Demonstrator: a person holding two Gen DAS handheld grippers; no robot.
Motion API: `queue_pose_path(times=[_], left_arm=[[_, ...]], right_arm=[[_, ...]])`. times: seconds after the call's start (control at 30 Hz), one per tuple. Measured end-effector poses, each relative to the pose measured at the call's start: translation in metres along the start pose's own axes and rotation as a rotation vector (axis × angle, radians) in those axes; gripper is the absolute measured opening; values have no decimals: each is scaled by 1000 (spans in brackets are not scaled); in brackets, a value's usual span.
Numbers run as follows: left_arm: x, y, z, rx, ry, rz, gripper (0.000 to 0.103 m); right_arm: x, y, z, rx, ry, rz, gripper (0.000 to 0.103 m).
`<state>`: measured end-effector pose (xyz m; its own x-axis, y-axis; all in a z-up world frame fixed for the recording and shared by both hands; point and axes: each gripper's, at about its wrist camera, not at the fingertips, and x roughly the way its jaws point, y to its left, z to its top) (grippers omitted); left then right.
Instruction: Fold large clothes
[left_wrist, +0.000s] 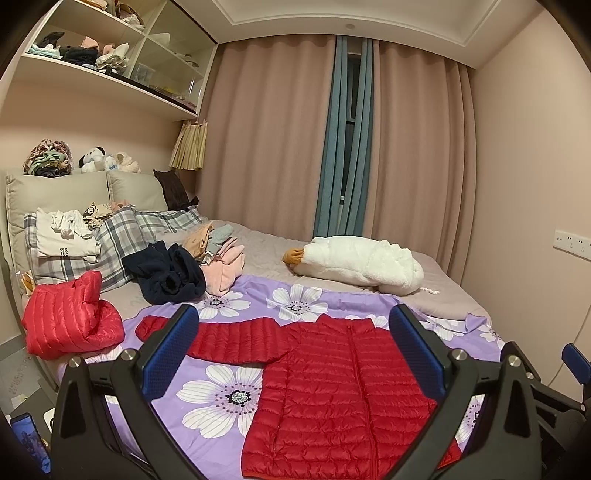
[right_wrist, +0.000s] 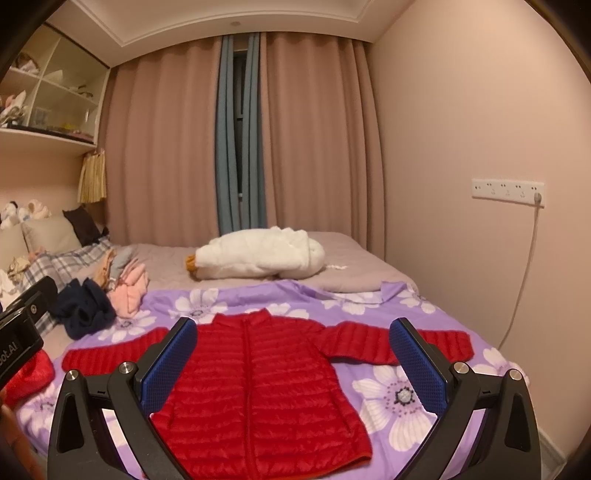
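Clutter rings the jacket: second jacket, navy heap, plush goose beyond. Both grippers' fingers open, empty.

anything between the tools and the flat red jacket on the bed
Nothing visible. The jacket lies spread flat on the floral sheet, sleeves out, with bare sheet around it. Both tools, left and right, hang open over it. The dark clothes sit off to the left.
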<state>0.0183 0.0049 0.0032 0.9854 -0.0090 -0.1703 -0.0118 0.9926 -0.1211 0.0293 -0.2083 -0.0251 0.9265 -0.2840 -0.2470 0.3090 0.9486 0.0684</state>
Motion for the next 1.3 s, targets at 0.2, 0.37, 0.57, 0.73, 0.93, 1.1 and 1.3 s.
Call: queue_pose_path(times=[0.2,0.37,0.57,0.73,0.93,1.1,1.3], left_arm=[[0,0,0,-1,1,2,103],[0,0,0,0,1,4,103],[0,1,-1,2,5,7,103],[0,1,-1,3,6,8,103],[0,1,-1,6,8,11,103],[1,1,-2,9,15,10,103],[3,0,-2,10,21,9,103]], right_arm=[[-1,-1,-1,2,2,-11,103],[-2,0,-1,-2,-2,-10,103],[-1,1,-1,-14,-10,-38,103],[-1,0,-1,-4,-4,-25,103],[-3,1,1,-11,-10,-31,103],[-3,2,1,-15,-9,-38,103],[-2,3,1,-20,-7,-37,103]])
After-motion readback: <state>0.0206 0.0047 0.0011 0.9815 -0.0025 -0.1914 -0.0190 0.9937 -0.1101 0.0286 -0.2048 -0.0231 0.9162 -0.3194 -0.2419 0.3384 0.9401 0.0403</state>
